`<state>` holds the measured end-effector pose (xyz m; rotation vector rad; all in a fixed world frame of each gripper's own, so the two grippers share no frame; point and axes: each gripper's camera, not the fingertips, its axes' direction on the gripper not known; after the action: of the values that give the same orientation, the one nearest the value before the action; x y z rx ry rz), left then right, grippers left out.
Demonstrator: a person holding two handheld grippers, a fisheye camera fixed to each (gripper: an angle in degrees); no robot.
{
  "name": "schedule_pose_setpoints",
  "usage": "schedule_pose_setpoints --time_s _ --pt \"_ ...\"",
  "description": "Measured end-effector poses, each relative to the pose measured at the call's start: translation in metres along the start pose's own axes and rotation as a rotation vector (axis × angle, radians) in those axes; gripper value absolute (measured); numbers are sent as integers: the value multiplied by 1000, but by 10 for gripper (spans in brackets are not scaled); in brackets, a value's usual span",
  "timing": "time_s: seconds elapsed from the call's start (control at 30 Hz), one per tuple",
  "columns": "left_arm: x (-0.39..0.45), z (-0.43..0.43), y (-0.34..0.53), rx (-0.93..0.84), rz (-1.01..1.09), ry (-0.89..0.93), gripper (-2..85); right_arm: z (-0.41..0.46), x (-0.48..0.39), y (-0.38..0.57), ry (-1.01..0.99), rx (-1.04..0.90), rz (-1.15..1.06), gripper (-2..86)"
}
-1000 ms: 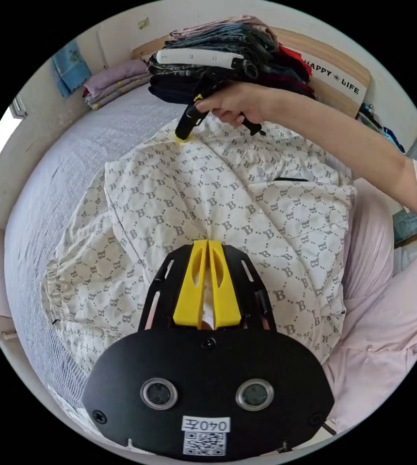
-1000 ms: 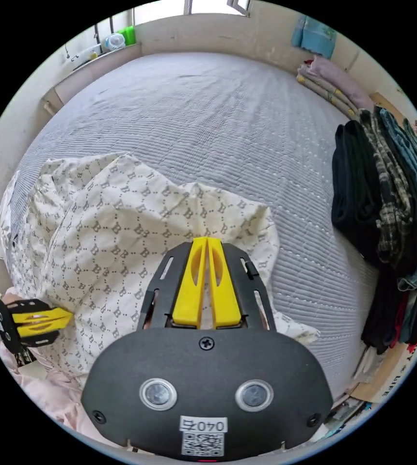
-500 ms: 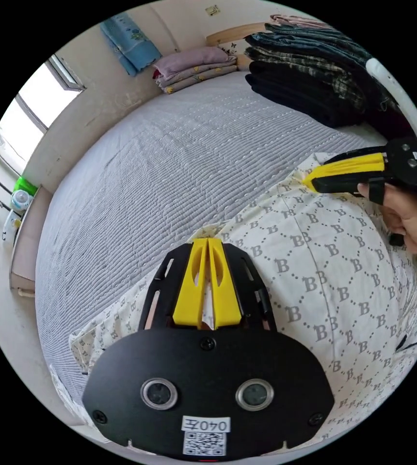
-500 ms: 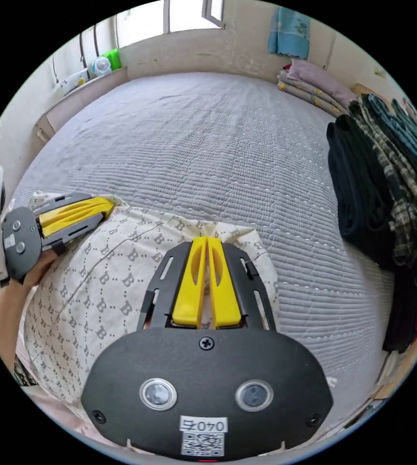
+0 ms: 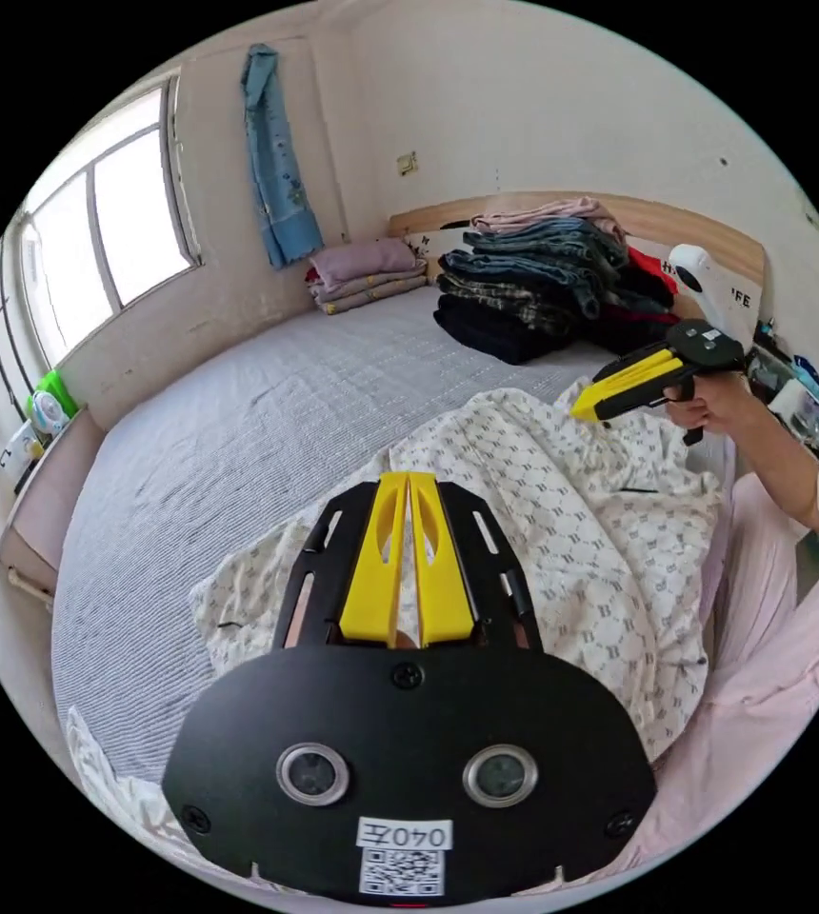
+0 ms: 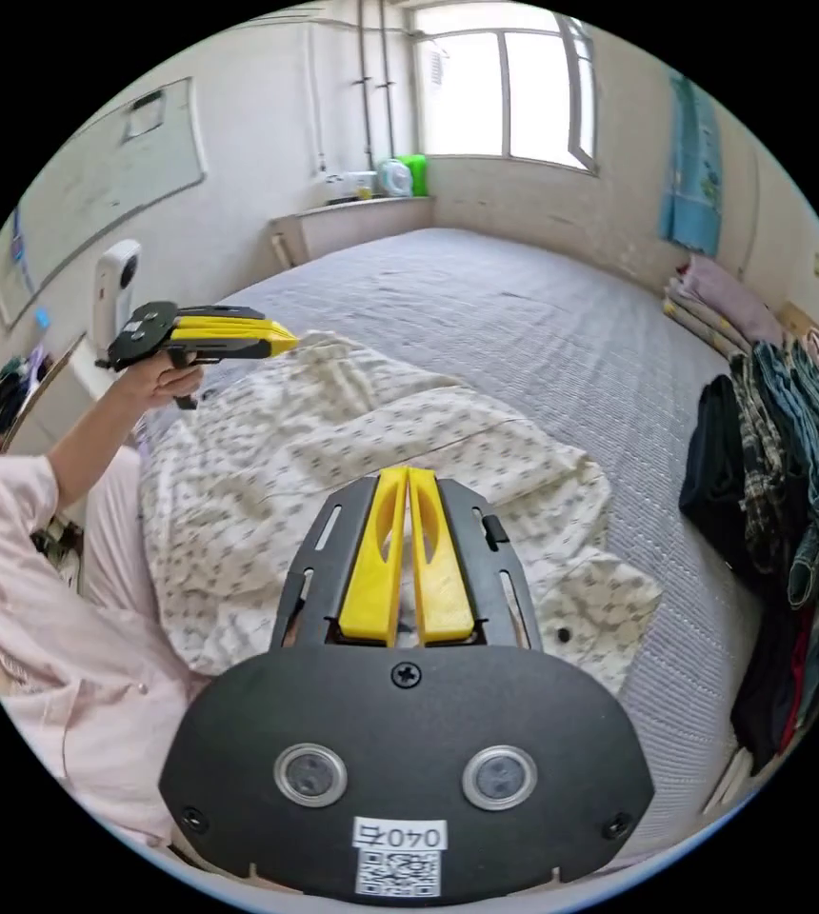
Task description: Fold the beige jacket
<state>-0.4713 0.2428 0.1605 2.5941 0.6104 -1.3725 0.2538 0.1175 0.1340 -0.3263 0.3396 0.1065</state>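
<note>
Grey quilted bedding [image 5: 238, 419] lies under my beige jacket [image 5: 562, 533], which rises off the bed, pinched at two edges. My left tongs [image 6: 281, 335] clamp one raised edge, jaws closed on cloth; my right tongs [image 5: 581, 411] grip the other edge likewise. Folded clothes [image 5: 543, 286] are stacked well apart, near the headboard [image 5: 714, 238].

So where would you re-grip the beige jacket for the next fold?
Probably the loose corner lying flat on the bed toward the stack of folded clothes: the beige jacket thins to one flat edge there, so jaws could slide in from the bed side. Elsewhere it bunches.
</note>
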Motion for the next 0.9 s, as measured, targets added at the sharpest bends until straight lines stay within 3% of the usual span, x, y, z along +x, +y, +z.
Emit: schedule_pose_setpoints --time_s 0.2,0.37,0.5,0.73,0.83,0.9 --pt "96 -21 95 -290 103 15 -9 12 -132 66 -67 -11 -132 -10" --pt "115 35 148 -434 119 -33 -10 78 -185 95 231 -195 -232 -10" --pt "111 48 167 -350 103 -41 -13 92 -191 110 271 -146 -279 -10" --pt "79 60 186 -286 9 45 -10 94 -177 96 163 -223 -175 -9" --pt "82 56 181 -303 52 -33 -9 80 -170 94 128 -224 -133 -9" --pt "77 26 166 -166 24 -126 -9 49 -161 97 183 -131 -67 -10"
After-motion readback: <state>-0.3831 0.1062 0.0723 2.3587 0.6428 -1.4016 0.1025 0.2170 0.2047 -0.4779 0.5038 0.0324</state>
